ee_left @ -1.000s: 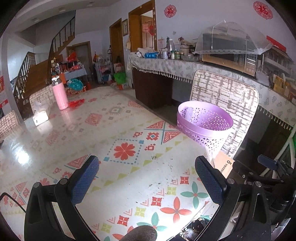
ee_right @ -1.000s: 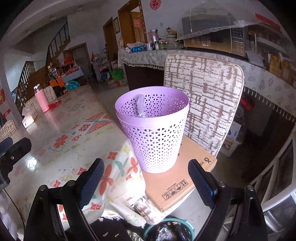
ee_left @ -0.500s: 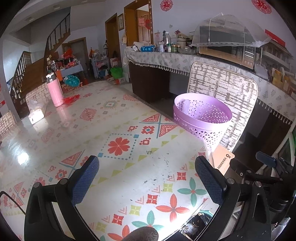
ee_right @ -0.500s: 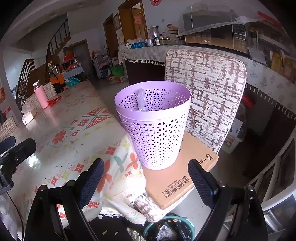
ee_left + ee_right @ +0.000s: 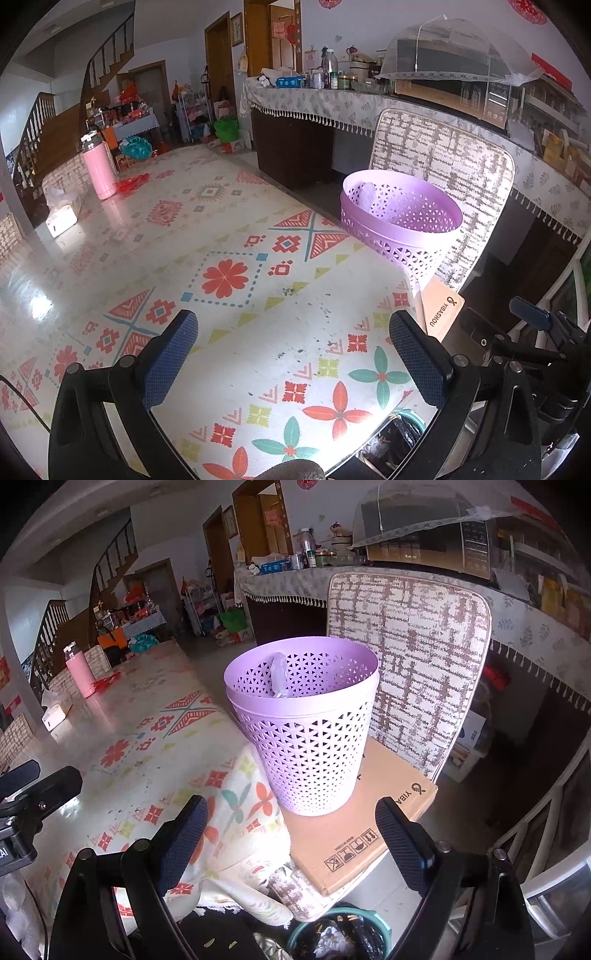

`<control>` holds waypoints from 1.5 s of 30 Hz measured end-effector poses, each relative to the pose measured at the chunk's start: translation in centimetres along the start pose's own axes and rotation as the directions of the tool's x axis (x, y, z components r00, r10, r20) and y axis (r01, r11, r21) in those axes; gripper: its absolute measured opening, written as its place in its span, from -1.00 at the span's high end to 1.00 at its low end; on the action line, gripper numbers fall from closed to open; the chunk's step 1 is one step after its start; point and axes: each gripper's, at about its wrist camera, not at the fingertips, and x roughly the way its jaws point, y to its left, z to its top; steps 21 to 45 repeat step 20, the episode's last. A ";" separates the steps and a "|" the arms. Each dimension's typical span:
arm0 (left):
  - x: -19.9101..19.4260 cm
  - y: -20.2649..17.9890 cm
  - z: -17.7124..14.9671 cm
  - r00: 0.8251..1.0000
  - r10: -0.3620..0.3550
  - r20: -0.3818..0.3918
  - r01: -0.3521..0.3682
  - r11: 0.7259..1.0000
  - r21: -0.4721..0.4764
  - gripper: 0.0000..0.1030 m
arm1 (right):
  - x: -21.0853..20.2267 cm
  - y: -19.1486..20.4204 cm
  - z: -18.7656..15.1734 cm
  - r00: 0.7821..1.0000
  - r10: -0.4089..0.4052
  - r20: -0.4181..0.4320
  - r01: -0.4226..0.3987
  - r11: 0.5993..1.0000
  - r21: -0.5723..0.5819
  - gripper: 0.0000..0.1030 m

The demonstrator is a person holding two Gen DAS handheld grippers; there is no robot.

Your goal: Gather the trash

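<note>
Nearest the purple basket (image 5: 306, 734), on the near side, the right gripper (image 5: 291, 834) is being held with jaws wide apart and nothing between them; the left gripper (image 5: 291, 354) is likewise being carried spread and empty over the patterned tablecloth (image 5: 229, 295).

Under the basket, a cardboard box (image 5: 351, 834) is being used as a stand on a chair seat, with the cushioned chair back (image 5: 413, 657) just behind. Inside the basket, one clear crumpled wrapper (image 5: 277, 675) is being kept against the far wall.

Below and in front of the basket, a teal bin (image 5: 340, 934) with dark contents is being partly shown.

Far beyond the basket, a pink flask (image 5: 98, 168) and a white box (image 5: 61, 221) are being left on the table's far end.

Risk, judged: the light basket is being perched on an overhanging box, so a knock from either open jaw is being invited, and tipping could be caused. No loose trash is being clearly shown nearby.
</note>
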 end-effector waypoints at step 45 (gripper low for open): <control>1.0 -1.3 -0.5 0.999 -0.041 -0.024 0.042 0.999 0.034 -1.00 | 0.6 -0.8 -0.2 1.000 -0.006 -0.026 0.007 1.000 0.027 -0.84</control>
